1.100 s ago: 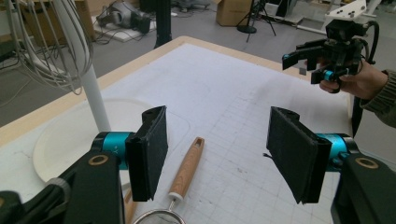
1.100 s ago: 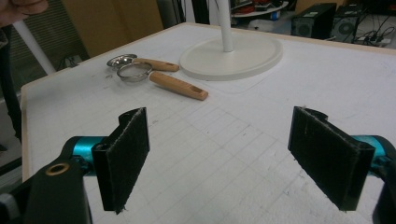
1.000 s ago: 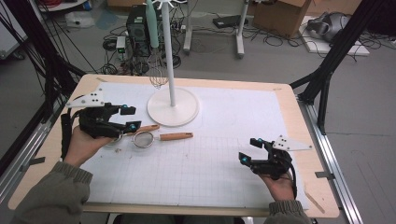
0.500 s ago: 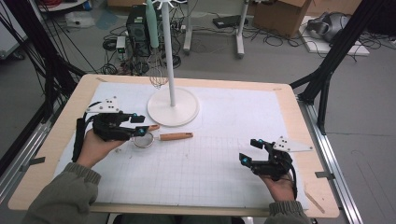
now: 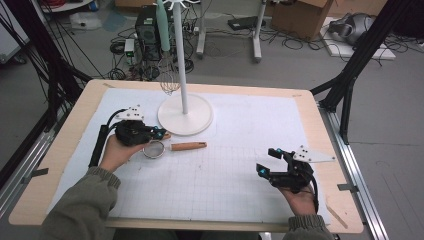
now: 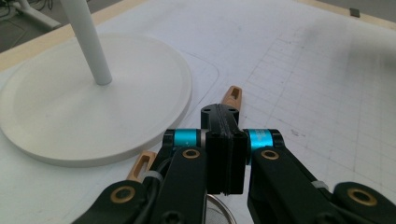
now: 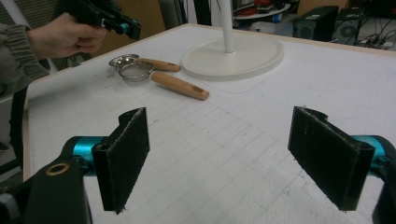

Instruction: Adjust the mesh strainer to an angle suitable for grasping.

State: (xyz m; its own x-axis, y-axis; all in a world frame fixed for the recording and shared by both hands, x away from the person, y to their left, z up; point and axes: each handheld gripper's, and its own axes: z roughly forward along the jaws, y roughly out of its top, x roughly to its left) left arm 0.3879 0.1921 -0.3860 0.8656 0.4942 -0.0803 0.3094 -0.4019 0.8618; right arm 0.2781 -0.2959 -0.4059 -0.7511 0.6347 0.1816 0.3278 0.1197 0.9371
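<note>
Clearly the work in hand is one of the two small sieves lying left of centre in the high view, just in front of the white stand's base (image 5: pixel 185 114). The nearer sieve (image 5: pixel 154 149) has a shallow metal mesh bowl and a wooden handle (image 5: pixel 188 146) that points right across the surface (image 5: pixel 240 190). The second sieve (image 7: pixel 122 60) lies just behind it, beside it in the upper left of the right gripper view.

Both look light and stiff. The mesh is thin and would probably dent under a hard squeeze, and the round metal rim looks slippery. The wooden handle is the better place to take hold: it looks matt and straight, and narrow enough for the pads to close across it near the bowl, so the light bowl end should not tip much.

The left gripper (image 5: pixel 159 133) is held over the sieve bowls, with the forearm coming in from the lower left. It points to the right in that frame, towards the stand. Its fingers have just been closing and now meet pad to pad, with nothing visible between them. In the left gripper view a metal rim sits just below them.

The right gripper (image 5: pixel 266 161) rests low at the lower right, well apart from the sieves. Its fingers (image 7: pixel 123 154) are spread and empty.
</note>
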